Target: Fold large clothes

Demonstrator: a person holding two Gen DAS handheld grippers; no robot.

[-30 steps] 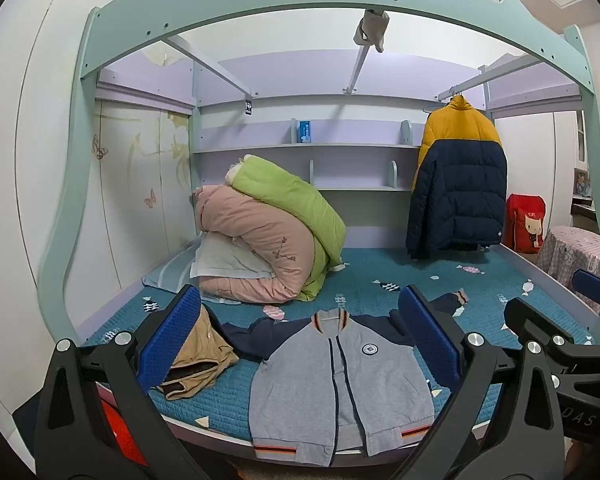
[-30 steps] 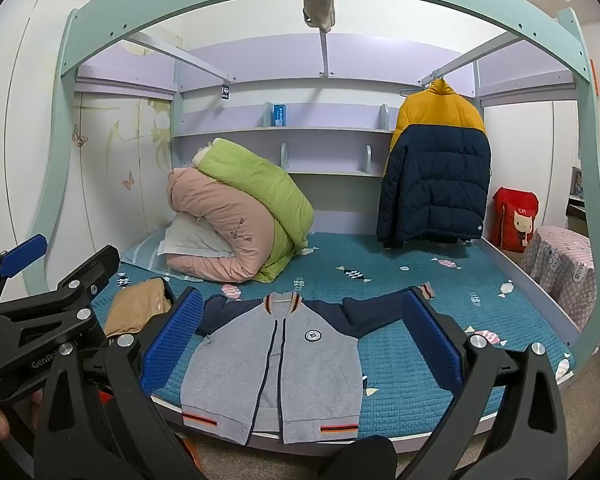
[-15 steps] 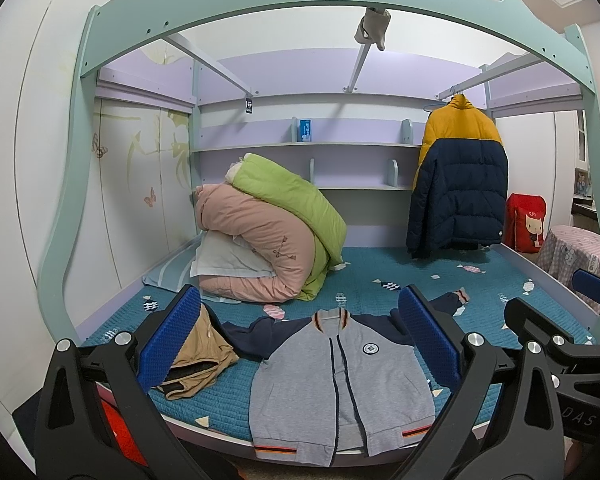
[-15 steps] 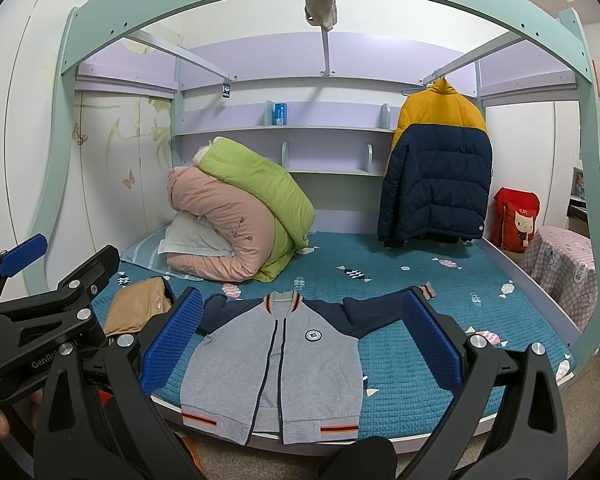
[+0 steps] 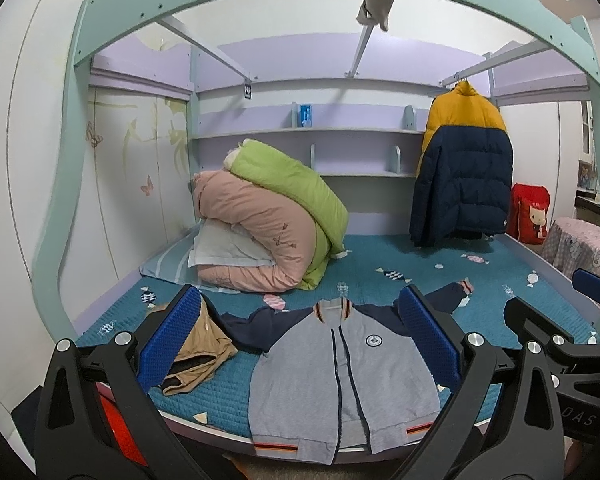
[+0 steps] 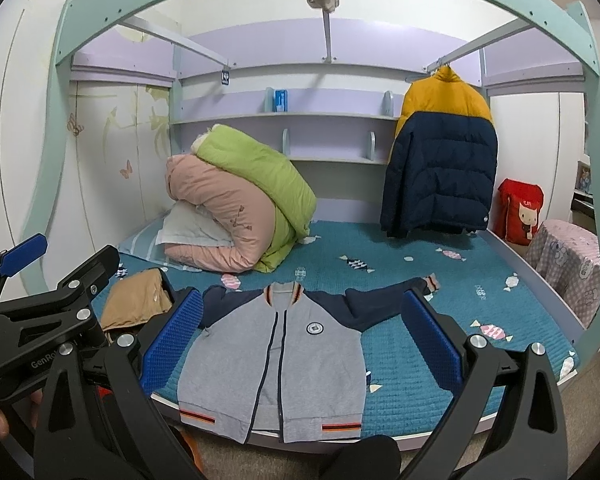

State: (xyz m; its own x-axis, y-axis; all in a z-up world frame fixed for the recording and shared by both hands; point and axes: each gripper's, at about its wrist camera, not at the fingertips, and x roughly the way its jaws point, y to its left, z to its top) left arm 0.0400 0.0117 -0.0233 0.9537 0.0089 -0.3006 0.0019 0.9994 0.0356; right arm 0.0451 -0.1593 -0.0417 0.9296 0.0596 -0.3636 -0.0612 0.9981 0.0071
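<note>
A grey zip jacket [image 5: 342, 376] with navy sleeves lies flat, front up, at the near edge of the teal bed [image 5: 420, 276]; its hem hangs over the edge. It also shows in the right wrist view [image 6: 276, 364]. My left gripper [image 5: 296, 344] is open and empty, held in front of the bed above the jacket's hem. My right gripper [image 6: 300, 344] is open and empty, beside the left one. Neither touches the jacket.
A tan garment [image 5: 196, 344] lies bunched left of the jacket. Rolled pink and green quilts [image 5: 260, 232] and a pillow sit at the back left. A yellow and navy puffer coat [image 5: 460, 168] hangs at the back right. A covered stool [image 6: 564, 264] stands right of the bed.
</note>
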